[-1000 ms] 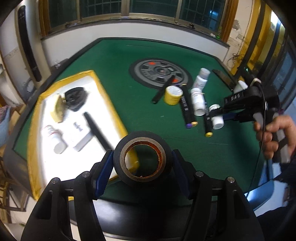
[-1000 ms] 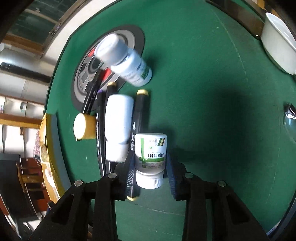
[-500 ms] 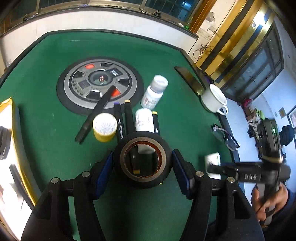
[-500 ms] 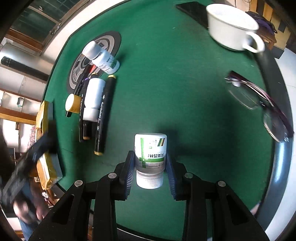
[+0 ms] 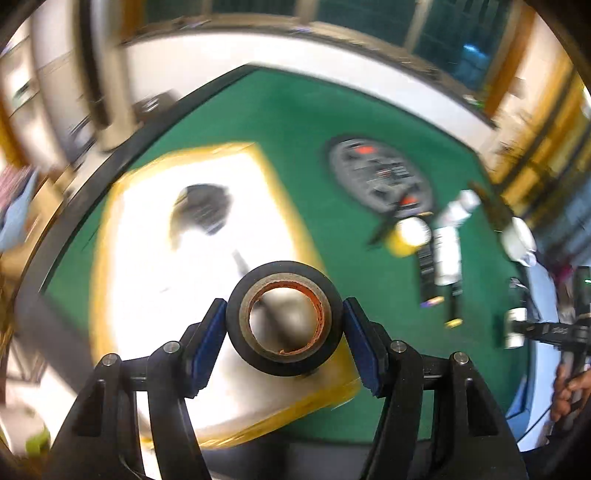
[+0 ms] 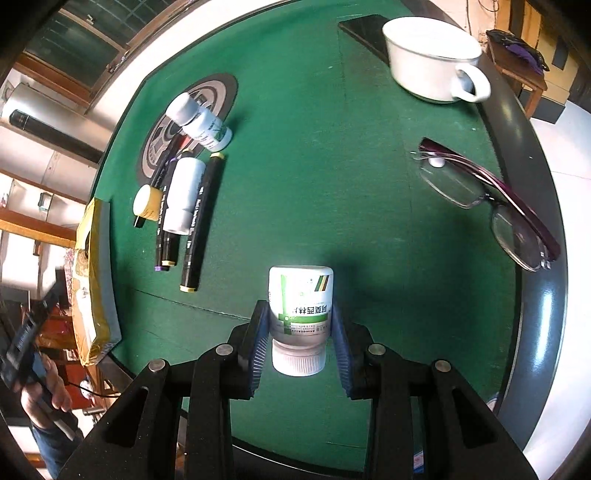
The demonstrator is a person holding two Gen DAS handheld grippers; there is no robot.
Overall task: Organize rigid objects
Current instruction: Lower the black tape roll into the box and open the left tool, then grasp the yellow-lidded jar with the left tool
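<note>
My left gripper (image 5: 284, 326) is shut on a roll of black tape (image 5: 283, 318), held above the near corner of the yellow-rimmed white tray (image 5: 147, 288); this view is blurred. A dark object (image 5: 205, 206) and a black pen lie in the tray. My right gripper (image 6: 297, 332) is shut on a white pill bottle with a green label (image 6: 300, 302), cap toward the camera, held over the green table. To its left lie black markers (image 6: 201, 218), a white bottle (image 6: 183, 195), a labelled bottle (image 6: 201, 123) and a yellow-capped jar (image 6: 147, 201).
A white mug (image 6: 432, 62) and a dark flat phone (image 6: 365, 31) sit at the table's far right edge. Purple-framed glasses (image 6: 491, 199) lie by the right rim. A round grey panel (image 6: 184, 122) is set in the felt. The tray's edge (image 6: 88, 280) shows at left.
The left gripper swung back left with the tape, from over the markers and bottles to above the tray. The right gripper drew the pill bottle away from the pile, then stayed still.
</note>
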